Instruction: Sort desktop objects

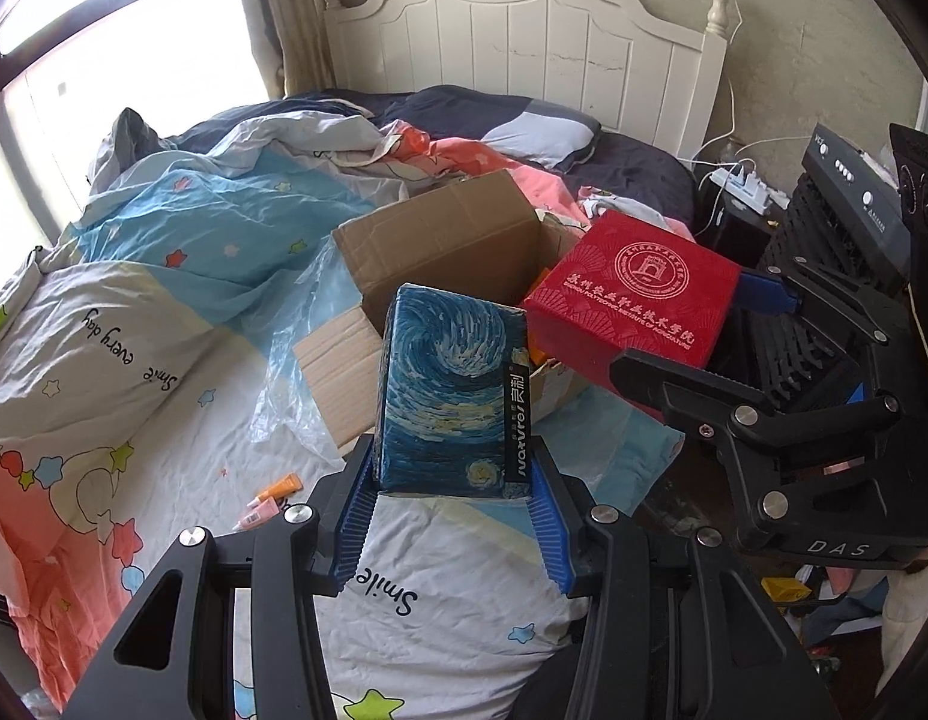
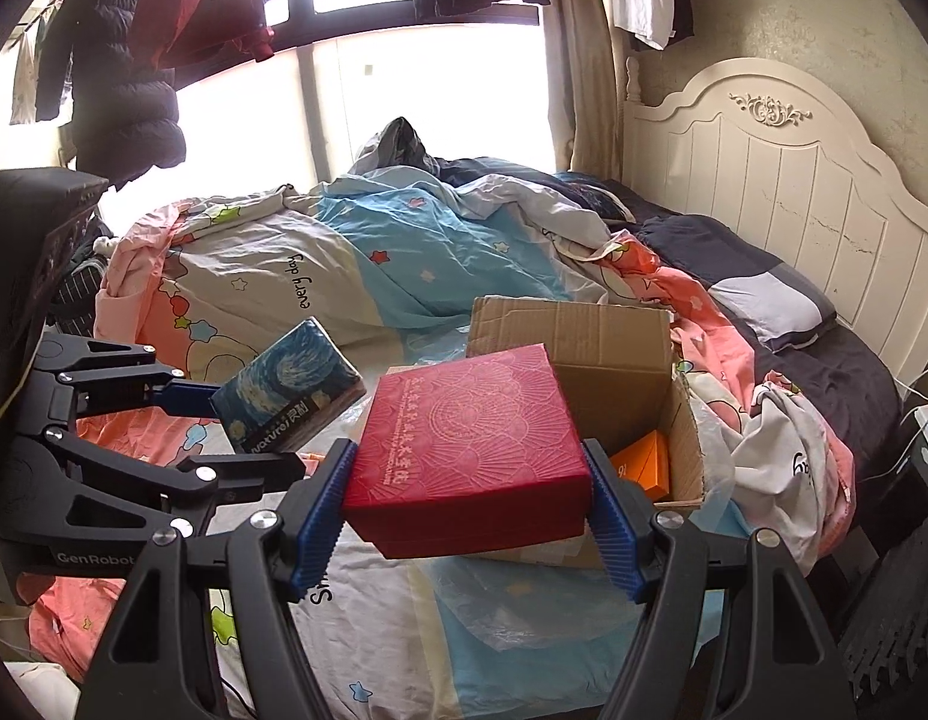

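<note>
Left tool (image 1: 455, 495): clamped on the blue swirl-print box (image 1: 449, 396), blue pads on its two narrow sides near the lower end.
Right tool (image 2: 470, 504): clamped on the red gift box (image 2: 470, 444), pads on two opposite side walls.
Position, blue box: held in the air above the bed (image 1: 164, 432), just in front of the open cardboard carton (image 1: 440, 252).
Position, red box: held in the air at the carton's near edge, partly over its opening; an orange box (image 2: 644, 462) lies inside.
Handling, blue box: judged light, stiff card; glossy print may slip, so a low side grip suits it.
Handling, red box: judged rigid, textured, lidded; grip on the walls, since the lid could lift off.
Axis, blue box: long axis runs away from the tool, tilted upward; printed face toward the left wrist camera.
Axis, red box: squarish, flat, lid up, slightly tilted.
Risk: the two boxes are near each other; they could collide over the carton.
</note>
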The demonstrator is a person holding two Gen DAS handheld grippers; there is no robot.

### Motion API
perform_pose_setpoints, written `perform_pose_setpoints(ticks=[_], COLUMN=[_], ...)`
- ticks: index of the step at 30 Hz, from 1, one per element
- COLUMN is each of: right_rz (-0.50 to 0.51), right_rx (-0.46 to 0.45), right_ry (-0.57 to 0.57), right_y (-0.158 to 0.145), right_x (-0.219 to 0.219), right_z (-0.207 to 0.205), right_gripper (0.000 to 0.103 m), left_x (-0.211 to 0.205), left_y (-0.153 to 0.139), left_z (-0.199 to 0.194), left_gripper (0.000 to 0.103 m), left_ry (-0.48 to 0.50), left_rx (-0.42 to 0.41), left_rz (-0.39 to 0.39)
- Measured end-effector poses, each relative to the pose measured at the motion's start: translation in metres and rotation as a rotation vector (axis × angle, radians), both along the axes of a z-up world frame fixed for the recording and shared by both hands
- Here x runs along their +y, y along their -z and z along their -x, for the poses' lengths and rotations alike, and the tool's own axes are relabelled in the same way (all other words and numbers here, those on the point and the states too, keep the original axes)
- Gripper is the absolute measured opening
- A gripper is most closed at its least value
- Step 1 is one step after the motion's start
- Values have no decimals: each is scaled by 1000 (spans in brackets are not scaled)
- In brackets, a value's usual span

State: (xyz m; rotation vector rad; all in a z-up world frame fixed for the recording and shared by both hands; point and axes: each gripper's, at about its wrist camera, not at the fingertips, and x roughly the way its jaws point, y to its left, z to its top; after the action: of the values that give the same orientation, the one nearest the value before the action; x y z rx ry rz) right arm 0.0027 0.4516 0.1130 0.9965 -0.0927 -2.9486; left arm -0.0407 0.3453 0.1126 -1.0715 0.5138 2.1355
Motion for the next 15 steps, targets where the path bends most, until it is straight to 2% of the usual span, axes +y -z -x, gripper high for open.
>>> perform_pose_setpoints(ticks=[8, 15], right_rz=[-43, -21], right_rx=[-30, -43], right_ry=[33, 62], right_y=[10, 19], right_x=[26, 55], right_z=[6, 13], right_gripper=[69, 69], left_x=[37, 67], left_y=[-1, 3], left_z=[16, 33], left_gripper=[48, 48], left_ry=[26, 30], left_rx=[-4, -35], left_rz=[-22, -47])
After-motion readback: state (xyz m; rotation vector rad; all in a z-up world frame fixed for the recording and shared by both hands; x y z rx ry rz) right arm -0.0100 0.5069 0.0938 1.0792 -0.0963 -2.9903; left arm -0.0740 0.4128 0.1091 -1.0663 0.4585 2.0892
